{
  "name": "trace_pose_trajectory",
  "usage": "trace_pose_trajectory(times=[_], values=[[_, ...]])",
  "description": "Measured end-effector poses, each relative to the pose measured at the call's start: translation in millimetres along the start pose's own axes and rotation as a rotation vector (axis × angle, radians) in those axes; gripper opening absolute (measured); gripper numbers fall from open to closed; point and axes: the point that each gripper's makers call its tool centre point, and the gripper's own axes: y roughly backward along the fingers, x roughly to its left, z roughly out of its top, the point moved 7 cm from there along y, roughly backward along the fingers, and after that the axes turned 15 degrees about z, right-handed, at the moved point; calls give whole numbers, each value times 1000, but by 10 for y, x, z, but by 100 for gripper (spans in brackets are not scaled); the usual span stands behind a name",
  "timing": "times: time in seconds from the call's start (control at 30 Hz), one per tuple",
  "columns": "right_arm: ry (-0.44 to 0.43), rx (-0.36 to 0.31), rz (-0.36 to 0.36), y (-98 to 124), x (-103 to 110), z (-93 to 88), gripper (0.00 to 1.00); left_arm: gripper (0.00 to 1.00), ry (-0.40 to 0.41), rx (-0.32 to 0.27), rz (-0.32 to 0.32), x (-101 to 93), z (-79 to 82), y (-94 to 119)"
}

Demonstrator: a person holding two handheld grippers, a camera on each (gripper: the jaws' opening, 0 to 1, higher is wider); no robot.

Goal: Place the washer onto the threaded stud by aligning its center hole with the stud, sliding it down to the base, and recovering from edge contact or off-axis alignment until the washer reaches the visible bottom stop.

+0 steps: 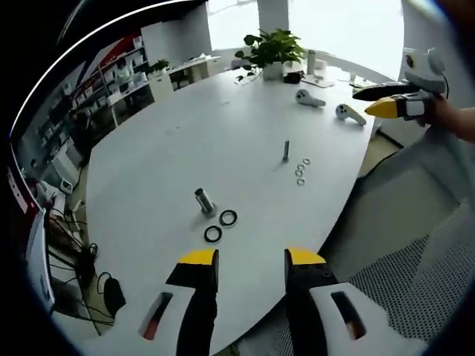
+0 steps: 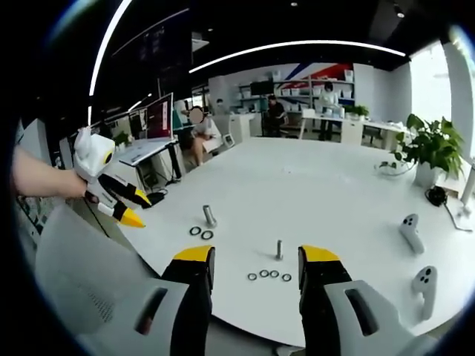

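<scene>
White and smooth, the big rounded bench (image 1: 185,141) runs off toward bright windows in the left gripper view, with a leafy potted plant (image 1: 272,50) and two pale handheld controllers (image 1: 326,105) near its far edge. Out on the bare top a slim threaded stud (image 1: 286,150) stands upright, with a short row of small metal washers (image 1: 300,172) lying flat just beside it. Nearer the camera a stubbier grey bolt (image 1: 204,200) leans, and two dark rings (image 1: 220,226) lie close to it. The left tool (image 1: 251,259) hangs over the bench's near edge, its yellow-tipped black jaws spread apart and holding nothing. The right tool (image 1: 386,104) shows at upper right, held in a hand, off the bench. In the right gripper view the same glossy top stretches toward an office with desks and seated people. The stud (image 2: 280,248) rises between the right tool's (image 2: 255,256) parted, unladen jaws, the washers (image 2: 269,275) in a line before it. The bolt (image 2: 210,216) and rings (image 2: 200,233) sit to the left, well clear. The left tool (image 2: 122,200) hovers at the left, beyond the bench's edge.
</scene>
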Motion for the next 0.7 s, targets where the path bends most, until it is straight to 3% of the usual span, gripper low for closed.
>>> trace_pose_trajectory(times=[0.2, 0.4, 0.6, 0.7], values=[[2, 1, -4, 0, -8, -5, 47, 33, 12, 17, -19, 27, -5, -179], [2, 2, -7, 3, -15, -9, 47, 34, 136, 48, -27, 158, -72, -377], [0, -1, -6, 3, -14, -6, 47, 34, 139, 96, -22, 279, -134, -538], [2, 1, -3, -2, -9, -7, 47, 34, 102, 117, -21, 317, -134, -605]])
